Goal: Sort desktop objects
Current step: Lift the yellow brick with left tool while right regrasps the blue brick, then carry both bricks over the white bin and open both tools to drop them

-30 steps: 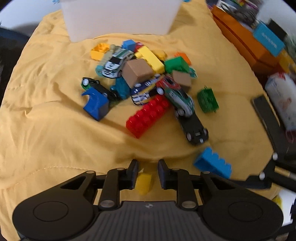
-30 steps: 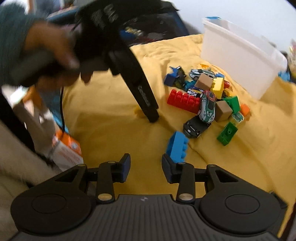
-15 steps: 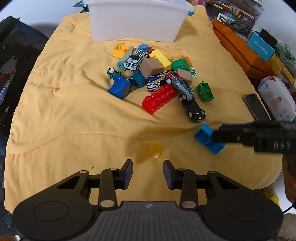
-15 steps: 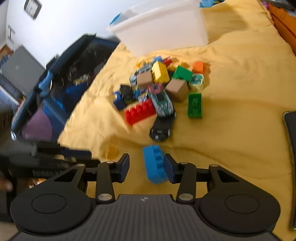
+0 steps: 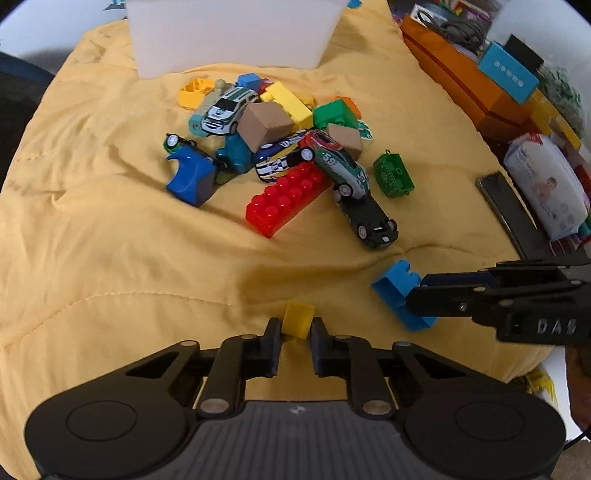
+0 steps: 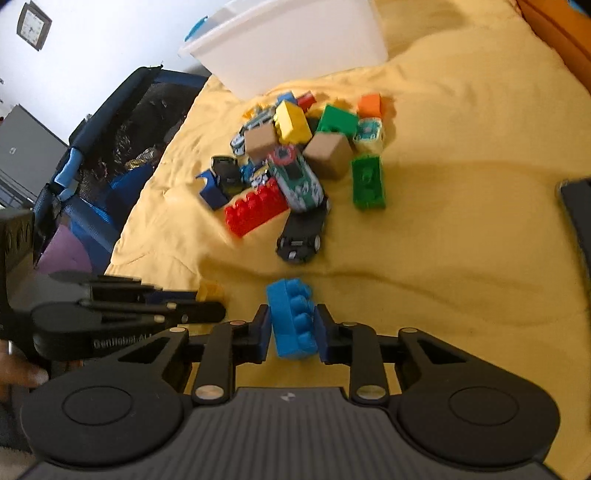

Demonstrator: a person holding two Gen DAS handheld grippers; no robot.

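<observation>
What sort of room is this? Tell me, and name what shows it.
Probably a bedroom or playroom at home: toys lie on a yellow quilted cover, a wall clock hangs up, and a white storage bin waits behind the pile.

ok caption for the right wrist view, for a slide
Right gripper closes around a blue brick on yellow cloth, toy pile ahead.

The cloth point(image 5: 110, 229) was soft, matt and wrinkled. The red brick point(image 5: 286, 201) was glossy plastic, the tub point(image 6: 295, 48) milky smooth plastic. The 2 brown cubes point(image 5: 267, 123) looked like matt cardboard.
</observation>
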